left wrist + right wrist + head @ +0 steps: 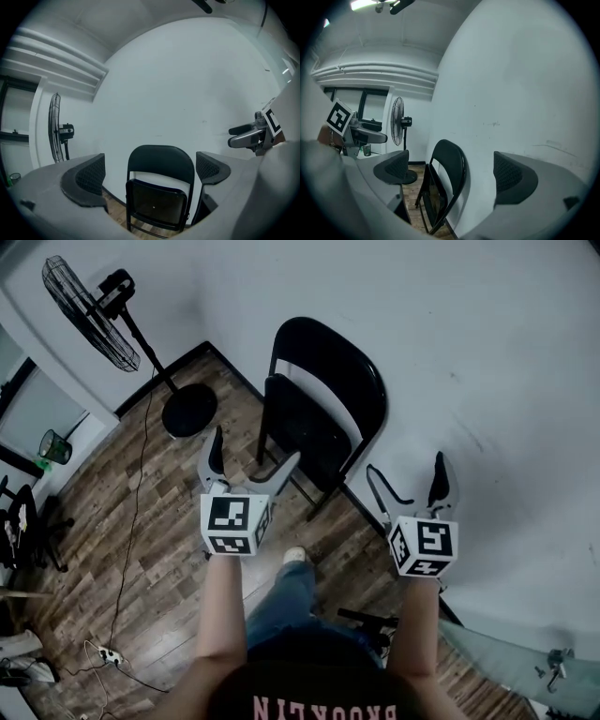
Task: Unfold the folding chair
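Note:
A black folding chair [319, 409] leans folded against the white wall, its seat flipped up against the backrest. My left gripper [251, 463] hovers open just in front of the chair's lower left, touching nothing. My right gripper [411, 486] is open to the chair's right, near the wall, also holding nothing. In the left gripper view the chair [159, 192] stands centred between the jaws but well beyond them. In the right gripper view the chair [443, 185] is seen edge-on, left of centre.
A pedestal fan [94, 320] with a round base [189, 409] stands to the left on the wood floor. A cable and power strip [111, 654] lie at the lower left. Dark furniture sits at the left edge. The person's legs and shoe [294, 557] are below the chair.

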Motion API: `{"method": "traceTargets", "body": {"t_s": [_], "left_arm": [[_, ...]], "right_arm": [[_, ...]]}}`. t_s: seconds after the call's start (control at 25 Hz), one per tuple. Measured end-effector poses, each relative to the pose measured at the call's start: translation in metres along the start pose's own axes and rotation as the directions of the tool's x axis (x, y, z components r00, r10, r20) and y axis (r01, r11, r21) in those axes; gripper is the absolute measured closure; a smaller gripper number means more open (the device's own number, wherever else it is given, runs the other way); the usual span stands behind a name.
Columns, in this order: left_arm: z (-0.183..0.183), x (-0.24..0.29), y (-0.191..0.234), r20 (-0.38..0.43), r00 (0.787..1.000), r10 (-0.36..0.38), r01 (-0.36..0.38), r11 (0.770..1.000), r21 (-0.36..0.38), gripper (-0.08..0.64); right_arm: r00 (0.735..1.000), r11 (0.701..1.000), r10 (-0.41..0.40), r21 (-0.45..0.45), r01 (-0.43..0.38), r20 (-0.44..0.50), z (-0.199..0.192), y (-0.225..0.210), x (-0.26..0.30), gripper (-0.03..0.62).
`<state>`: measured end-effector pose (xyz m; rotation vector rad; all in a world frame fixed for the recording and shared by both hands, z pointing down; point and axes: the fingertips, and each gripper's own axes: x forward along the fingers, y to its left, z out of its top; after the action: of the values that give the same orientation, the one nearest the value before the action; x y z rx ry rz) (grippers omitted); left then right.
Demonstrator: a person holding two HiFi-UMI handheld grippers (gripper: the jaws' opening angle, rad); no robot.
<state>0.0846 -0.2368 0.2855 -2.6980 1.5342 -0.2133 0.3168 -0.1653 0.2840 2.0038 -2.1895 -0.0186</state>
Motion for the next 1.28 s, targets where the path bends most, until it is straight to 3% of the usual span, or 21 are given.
{"method": "traceTargets", "body": {"t_s": [0.16,0.52,1.0,1.16,1.28], "left_arm": [[-0.019,0.043,0.010,-0.059,0.997,-0.047,0.046,0.999,-0.018,-0.011],[-0.072,0.121,0.021,-0.186,0.969,-0.164,0.156,0.986,-0.057,-0.011],[-0.141,0.184,0.009,-0.305,0.912,-0.274,0.239,0.960,-0.147,-0.009],[-0.161,0.192,-0.011,-0.340,0.880,-0.333,0.276,0.939,-0.205,-0.009],[-0.173,0.203,-0.023,-0.344,0.871,-0.351,0.272,0.927,-0.257,-0.009]], "right_arm": [[0.999,1.000,-0.008,0.010,0.008,-0.042,-0.010,-0.005,0.039,0.028],[0.989,0.999,-0.023,0.020,0.026,-0.143,-0.040,-0.006,0.112,0.032],[0.967,0.998,-0.037,0.035,0.048,-0.254,-0.085,-0.009,0.162,0.058],[0.964,0.999,-0.028,0.033,0.039,-0.266,-0.090,-0.007,0.168,0.077],[0.961,0.999,-0.028,0.026,0.036,-0.276,-0.094,-0.009,0.170,0.083]]}}
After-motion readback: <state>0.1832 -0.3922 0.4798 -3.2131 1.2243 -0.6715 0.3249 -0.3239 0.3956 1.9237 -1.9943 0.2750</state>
